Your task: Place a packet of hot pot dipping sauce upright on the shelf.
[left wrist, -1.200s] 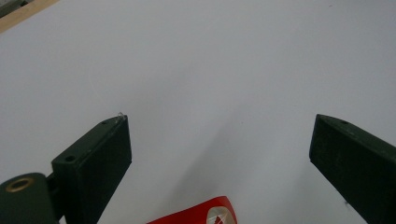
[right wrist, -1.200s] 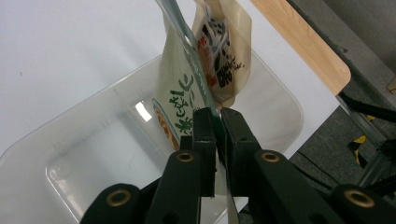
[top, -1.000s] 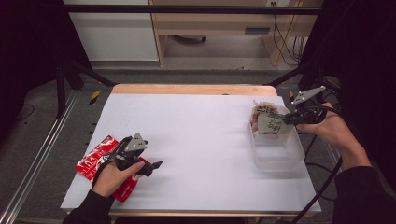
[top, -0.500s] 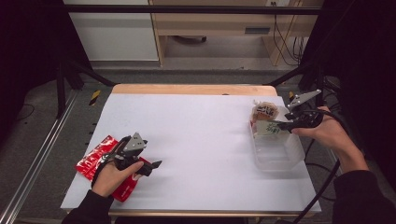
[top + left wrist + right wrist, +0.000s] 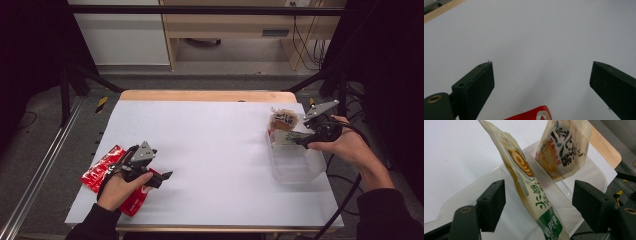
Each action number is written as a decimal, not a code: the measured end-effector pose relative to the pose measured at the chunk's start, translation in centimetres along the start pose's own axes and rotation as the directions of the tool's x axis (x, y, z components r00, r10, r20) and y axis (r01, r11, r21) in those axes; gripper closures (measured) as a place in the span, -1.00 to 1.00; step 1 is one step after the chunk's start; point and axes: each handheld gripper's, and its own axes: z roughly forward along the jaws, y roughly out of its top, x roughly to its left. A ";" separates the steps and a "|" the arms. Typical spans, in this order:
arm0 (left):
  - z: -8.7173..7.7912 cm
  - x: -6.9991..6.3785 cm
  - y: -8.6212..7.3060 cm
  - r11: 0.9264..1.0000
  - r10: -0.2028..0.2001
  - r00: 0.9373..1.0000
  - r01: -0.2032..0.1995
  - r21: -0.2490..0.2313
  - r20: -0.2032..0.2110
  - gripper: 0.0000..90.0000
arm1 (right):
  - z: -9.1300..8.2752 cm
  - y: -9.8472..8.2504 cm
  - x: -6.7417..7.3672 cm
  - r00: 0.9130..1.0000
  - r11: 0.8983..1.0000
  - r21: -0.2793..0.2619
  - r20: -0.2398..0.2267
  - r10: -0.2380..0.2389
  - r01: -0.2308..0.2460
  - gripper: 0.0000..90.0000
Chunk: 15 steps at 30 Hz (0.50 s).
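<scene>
The right gripper (image 5: 299,142) hovers over the clear plastic bin (image 5: 295,172) at the right edge of the white-covered desk (image 5: 215,150). Its jaws have just been opening, and in the right gripper view they stand well apart on either side of a flat cream-and-green snack pouch with a brown swirl print (image 5: 529,187) — the pouch stands between them, but neither pad presses on it. The pouch sits on edge in the bin, seemingly leaning on the wall, which suggests it is being filed upright rather than laid flat, to leave room for more. Behind it a second pouch — clear, with bold black lettering and a golden-brown snack inside (image 5: 564,147) — stands at the bin's far end, propped the same way; whether the two touch is hard to tell from this angle.

The left gripper (image 5: 162,176) rests low at the near left of the desk, its jaws spread wide with only bare desk between them. It lies beside and partly over a flat red snack packet (image 5: 102,172), whose corner shows at the bottom of the left gripper view (image 5: 536,115). That placement looks like waiting: the hand parks next to what is probably the next item for the bin while the right side finishes its release.
</scene>
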 end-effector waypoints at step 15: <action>-0.3 0.3 -0.2 1.000 -0.008 1.000 0.008 -0.005 -0.005 -0.87 | -2.9 2.8 3.5 0.997 0.992 -0.108 0.037 -0.065 0.069 -0.67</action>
